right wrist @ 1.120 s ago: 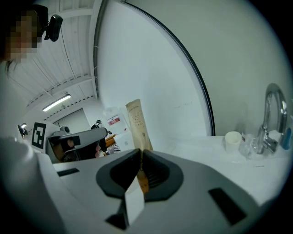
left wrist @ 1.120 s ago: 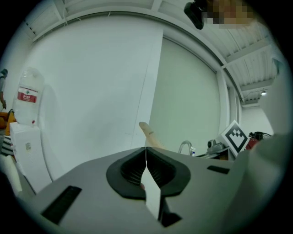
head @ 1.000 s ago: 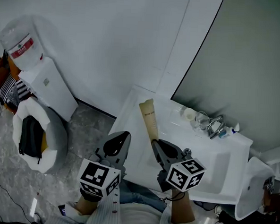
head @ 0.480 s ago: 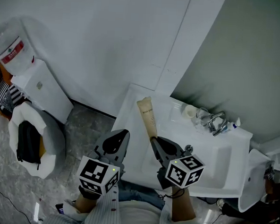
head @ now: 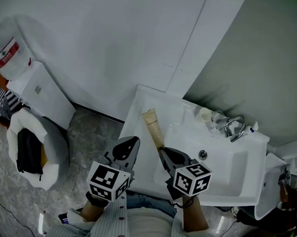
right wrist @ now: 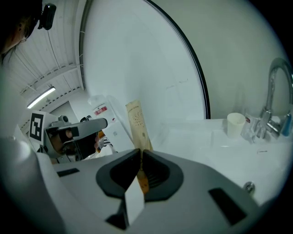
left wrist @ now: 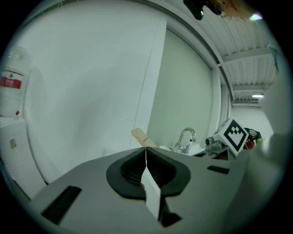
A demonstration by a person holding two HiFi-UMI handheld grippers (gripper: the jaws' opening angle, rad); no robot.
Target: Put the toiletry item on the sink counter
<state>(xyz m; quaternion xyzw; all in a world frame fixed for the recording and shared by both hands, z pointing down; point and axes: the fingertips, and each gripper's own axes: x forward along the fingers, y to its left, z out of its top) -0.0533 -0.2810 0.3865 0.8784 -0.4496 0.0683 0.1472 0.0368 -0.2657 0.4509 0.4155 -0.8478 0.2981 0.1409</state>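
Right gripper [head: 162, 151] clamped on long beige plastic tube [head: 153, 127], above white sink counter [head: 136, 121]. Left gripper [head: 131, 140] jaws pressed together, nothing inside.

A white wall [head: 108, 43] rose behind the water dispenser [head: 44, 96]. Grey stone floor [head: 87, 137] spread before it, with a padded white chair [head: 60, 145] just beside.

The tube [head: 153, 128] is held over the sink counter's [head: 134, 115] left part, beside the basin [head: 226, 163]. The cup [head: 205, 114] and faucet [head: 234, 127] are set at the counter's back edge, and the water dispenser [head: 37, 91] is placed well to its left.
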